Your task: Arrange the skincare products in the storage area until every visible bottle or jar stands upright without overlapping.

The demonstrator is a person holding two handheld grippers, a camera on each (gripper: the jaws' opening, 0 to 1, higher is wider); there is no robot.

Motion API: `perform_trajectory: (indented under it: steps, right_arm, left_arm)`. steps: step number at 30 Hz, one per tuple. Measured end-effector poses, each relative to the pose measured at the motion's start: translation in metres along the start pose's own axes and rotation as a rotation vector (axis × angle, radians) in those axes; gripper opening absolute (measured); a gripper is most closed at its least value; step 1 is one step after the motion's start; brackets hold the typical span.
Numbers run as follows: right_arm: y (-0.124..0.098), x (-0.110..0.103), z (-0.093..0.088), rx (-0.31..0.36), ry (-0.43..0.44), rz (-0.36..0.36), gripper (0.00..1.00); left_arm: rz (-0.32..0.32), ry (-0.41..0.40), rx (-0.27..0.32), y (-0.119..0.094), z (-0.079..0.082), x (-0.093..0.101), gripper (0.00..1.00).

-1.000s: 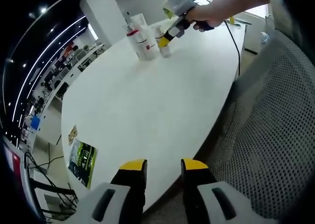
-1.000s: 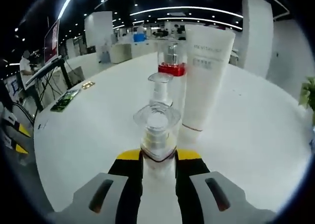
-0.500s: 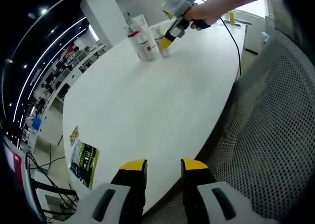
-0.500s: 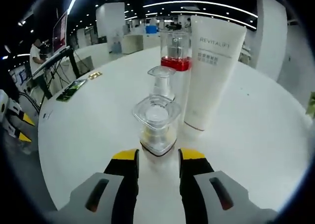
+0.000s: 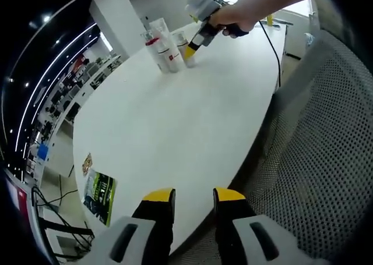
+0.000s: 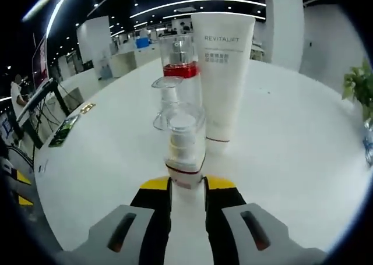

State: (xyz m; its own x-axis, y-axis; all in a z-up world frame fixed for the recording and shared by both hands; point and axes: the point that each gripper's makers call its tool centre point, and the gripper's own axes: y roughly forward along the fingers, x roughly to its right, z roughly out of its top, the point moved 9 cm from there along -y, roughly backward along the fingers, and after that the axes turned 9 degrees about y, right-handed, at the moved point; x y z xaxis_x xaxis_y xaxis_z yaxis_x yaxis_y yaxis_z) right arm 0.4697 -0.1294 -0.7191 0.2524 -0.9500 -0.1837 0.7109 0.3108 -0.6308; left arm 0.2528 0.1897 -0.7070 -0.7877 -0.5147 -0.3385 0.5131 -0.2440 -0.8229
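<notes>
Your right tool (image 6: 186, 186) has its jaws narrowed around the base of a clear-capped pump bottle (image 6: 185, 145), which stands upright on the white worktop (image 6: 291, 160). You grip it low, likely so that it stays vertical while you place it. In the right gripper view its neighbours sit toward 12 o'clock: a smaller clear pump bottle (image 6: 167, 99) just behind it, a red-banded bottle (image 6: 180, 58) beyond that, and a tall white tube (image 6: 223, 73) at about 1 o'clock, standing on its cap. All four look upright. The held bottle sits near the smaller one, though whether they touch I cannot tell.

Your left tool (image 5: 193, 198) hangs over the near edge of the worktop with a narrow gap between its jaws and nothing in them, parked clear of the work. From there the cluster lies at 12 o'clock, well apart from it, with your hand (image 5: 233, 20) on the right tool.
</notes>
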Motion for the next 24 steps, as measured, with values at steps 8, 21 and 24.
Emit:
perform_trajectory:
  steps: [8,21,24]
  right_arm:
    - [0.003,0.005,0.002,0.016,-0.008,-0.022,0.18]
    - [0.012,0.015,0.013,0.041,0.039,-0.097,0.18]
    - [0.014,0.015,0.015,0.049,0.061,-0.109,0.18]
  left_arm:
    - [-0.005,0.011,-0.002,0.0,0.0,0.0,0.26]
    - [-0.003,0.027,0.01,-0.001,0.002,0.0,0.26]
    - [-0.005,0.026,0.007,-0.001,0.001,0.0,0.26]
